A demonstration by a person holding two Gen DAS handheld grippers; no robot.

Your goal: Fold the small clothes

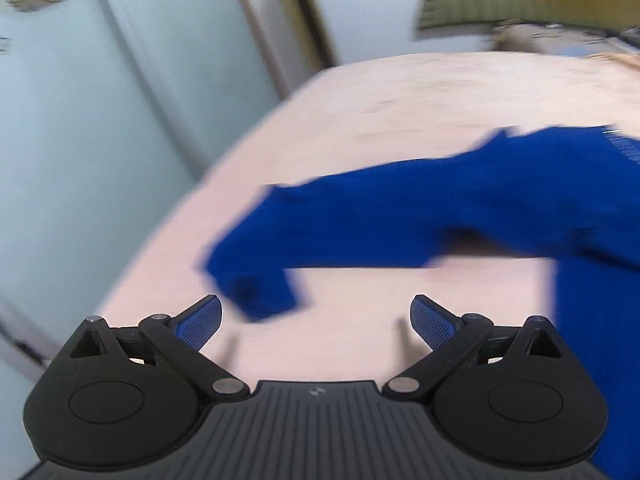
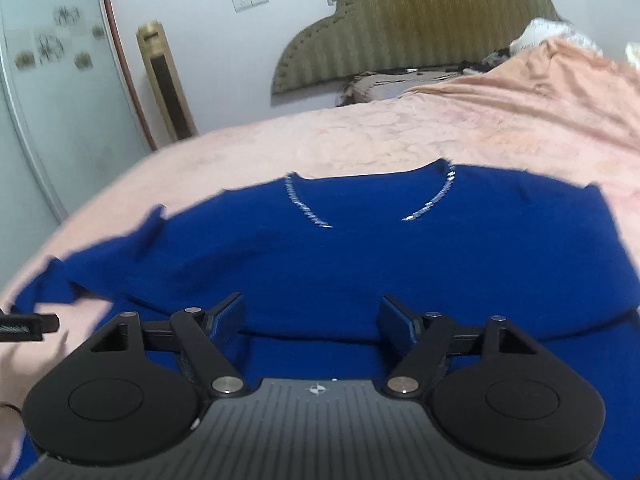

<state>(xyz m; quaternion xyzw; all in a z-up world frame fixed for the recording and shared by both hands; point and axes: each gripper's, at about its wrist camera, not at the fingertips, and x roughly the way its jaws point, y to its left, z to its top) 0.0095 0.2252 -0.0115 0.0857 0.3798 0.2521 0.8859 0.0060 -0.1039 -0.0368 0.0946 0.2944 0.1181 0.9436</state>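
Note:
A royal-blue sweater (image 2: 360, 256) with a silver-trimmed V-neck lies flat on a pink bedspread (image 2: 360, 136). Its left sleeve (image 1: 360, 220) stretches out to the left in the left wrist view, the cuff (image 1: 256, 292) just ahead of my left gripper (image 1: 316, 320). That gripper is open, with bare bedspread between its fingers. My right gripper (image 2: 312, 320) hovers over the sweater's lower body, open, nothing pressed between its pads. The tip of the left gripper (image 2: 28, 326) shows at the left edge of the right wrist view.
An olive padded headboard (image 2: 420, 24) stands behind the bed, with crumpled peach bedding (image 2: 560, 80) at the far right. A pale wardrobe (image 1: 80, 120) and a gold-framed tall unit (image 2: 164, 84) stand left of the bed. The bed's left edge (image 1: 168, 216) is close.

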